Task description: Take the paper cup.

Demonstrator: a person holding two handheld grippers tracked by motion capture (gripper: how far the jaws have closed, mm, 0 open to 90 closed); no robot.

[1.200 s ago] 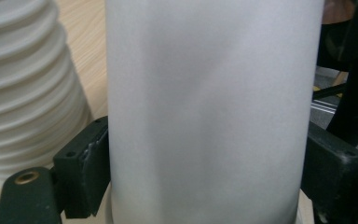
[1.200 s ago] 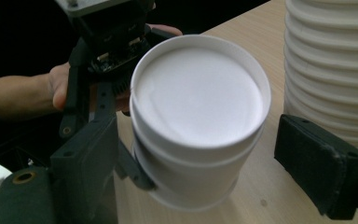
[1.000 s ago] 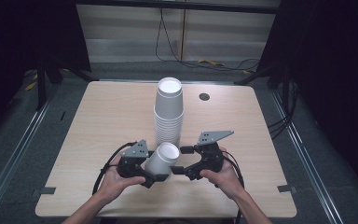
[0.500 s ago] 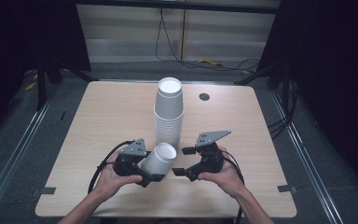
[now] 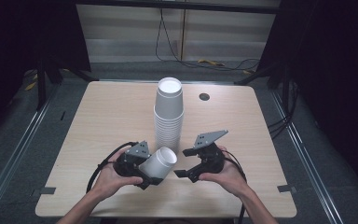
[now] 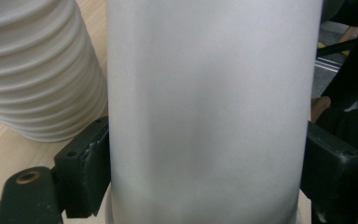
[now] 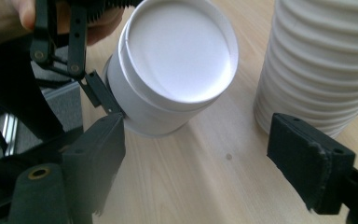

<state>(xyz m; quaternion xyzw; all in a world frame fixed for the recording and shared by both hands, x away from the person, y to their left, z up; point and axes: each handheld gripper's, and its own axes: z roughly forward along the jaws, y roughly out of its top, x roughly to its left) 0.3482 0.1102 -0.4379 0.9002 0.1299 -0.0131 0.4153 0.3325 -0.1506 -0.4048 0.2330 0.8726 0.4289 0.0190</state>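
A tall stack of white paper cups stands mouth-down at the table's middle. My left gripper is shut on a single white cup, held tilted with its mouth toward the right. In the left gripper view the held cup sits between both pads, with the stack behind at the left. My right gripper stands open just right of the cup, jaws wide apart and holding nothing. The right gripper view looks into the cup, with the stack at the right.
The light wooden table has a small dark round hole at the back right. Dark floor, metal rails and cables surround the table. Bare tabletop lies to the left and right of the stack.
Both hands and the held cup have drifted slightly toward the table's front. The stack has not moved.
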